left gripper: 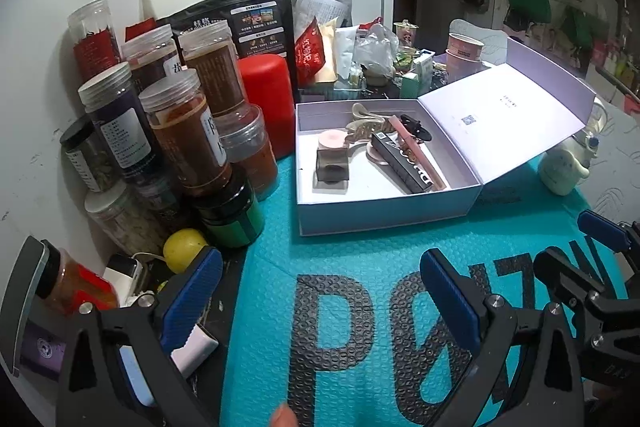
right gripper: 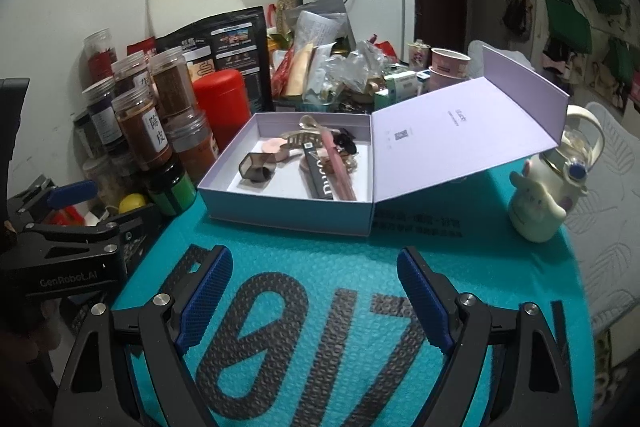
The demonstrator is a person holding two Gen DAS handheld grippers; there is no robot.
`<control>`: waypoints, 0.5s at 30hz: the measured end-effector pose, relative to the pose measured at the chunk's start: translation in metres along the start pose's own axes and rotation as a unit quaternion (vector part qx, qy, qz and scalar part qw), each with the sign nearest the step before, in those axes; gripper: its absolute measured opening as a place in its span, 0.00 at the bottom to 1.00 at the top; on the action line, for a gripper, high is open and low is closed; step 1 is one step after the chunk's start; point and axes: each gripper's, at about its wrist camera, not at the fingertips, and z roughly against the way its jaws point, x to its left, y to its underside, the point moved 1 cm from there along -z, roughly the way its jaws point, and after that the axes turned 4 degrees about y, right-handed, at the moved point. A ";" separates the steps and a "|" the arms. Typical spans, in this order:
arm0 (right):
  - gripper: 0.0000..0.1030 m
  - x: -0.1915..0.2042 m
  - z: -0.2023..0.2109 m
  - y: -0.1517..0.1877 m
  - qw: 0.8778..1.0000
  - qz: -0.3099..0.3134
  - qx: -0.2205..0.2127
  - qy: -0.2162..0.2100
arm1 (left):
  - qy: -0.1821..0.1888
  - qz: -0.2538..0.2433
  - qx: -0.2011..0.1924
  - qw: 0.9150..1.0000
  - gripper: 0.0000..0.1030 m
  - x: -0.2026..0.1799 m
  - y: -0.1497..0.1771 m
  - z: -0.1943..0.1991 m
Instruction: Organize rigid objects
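- You hold both grippers low over a teal mat (right gripper: pixel 320 267), side by side, facing an open box (right gripper: pixel 288 215) that sits on the mat ahead of them.
- Your left gripper (left gripper: pixel 320 291) is spread wide and holds nothing.
- Your right gripper (right gripper: pixel 316 295) is also spread wide and empty.
- Inside the box lie a hair claw (left gripper: pixel 366 129), a dark cube (left gripper: pixel 332 167), a pink round piece (left gripper: pixel 332 139), a long black tube (left gripper: pixel 404 163) and a pink stick (left gripper: pixel 420 155), loosely piled toward the box's far right.
- The lid (right gripper: pixel 460 131) hangs open to the right of the box, likely left so for access.
- Jars (left gripper: pixel 188 135) crowd the box's left side.
- A white mug (right gripper: pixel 536 211) stands right of the box, below the lid.
- Nothing loose lies on the mat in front of the box, so sorting looks nearly done.
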 end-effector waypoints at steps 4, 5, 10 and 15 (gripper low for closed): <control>0.83 0.000 0.003 0.000 1.000 -0.001 -0.001 0.000 | 0.005 -0.001 -0.003 1.000 0.98 -0.002 0.000 0.004; 0.83 0.000 0.004 0.000 1.000 -0.001 -0.001 0.000 | 0.009 -0.001 -0.003 1.000 0.98 -0.002 0.000 0.005; 0.83 0.000 0.005 0.000 1.000 0.000 -0.002 0.002 | 0.005 -0.001 -0.006 1.000 0.98 -0.002 0.000 0.007; 0.83 -0.001 0.008 -0.001 1.000 -0.002 -0.003 0.003 | -0.003 -0.013 -0.007 1.000 0.98 -0.004 0.001 0.008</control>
